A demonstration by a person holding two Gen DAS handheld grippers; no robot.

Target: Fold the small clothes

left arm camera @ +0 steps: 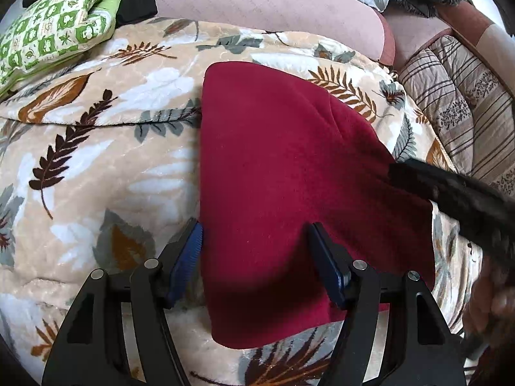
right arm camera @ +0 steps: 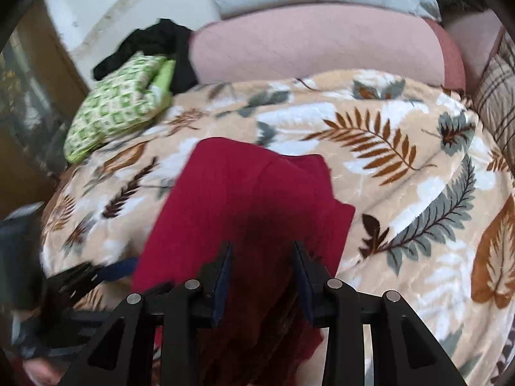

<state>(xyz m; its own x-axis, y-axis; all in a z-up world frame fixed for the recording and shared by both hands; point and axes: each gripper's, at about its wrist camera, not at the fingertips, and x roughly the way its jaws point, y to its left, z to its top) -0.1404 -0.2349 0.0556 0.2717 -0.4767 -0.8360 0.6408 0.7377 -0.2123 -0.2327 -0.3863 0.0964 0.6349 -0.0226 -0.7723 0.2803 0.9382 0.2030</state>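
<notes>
Hovering low over a leaf-print blanket [left arm camera: 96,167], the left gripper [left arm camera: 254,251] has its blue-padded fingers [left arm camera: 188,257] spread wide, one either side of the near end of a dark red garment [left arm camera: 283,167], with the cloth lying between them ungripped. That garment lies spread on the blanket, its far edge folded over in a rounded flap. At its right side the right gripper [left arm camera: 457,199] reaches in, dark and blurred, its tip at the cloth's edge. From the right wrist view, the right gripper [right arm camera: 262,267] has its fingers [right arm camera: 225,270] set at a middling gap with red cloth [right arm camera: 244,199] bunched between and below them; whether they actually pinch it I cannot tell. The left gripper [right arm camera: 96,273] shows blurred at the cloth's left edge. Farther off, a green-and-white patterned cushion [left arm camera: 54,29] rests on the blanket's far left corner, black clothing [right arm camera: 154,45] behind it. Beyond lies a pink cushion [left arm camera: 267,0], and to the right a striped quilt [left arm camera: 457,106].
</notes>
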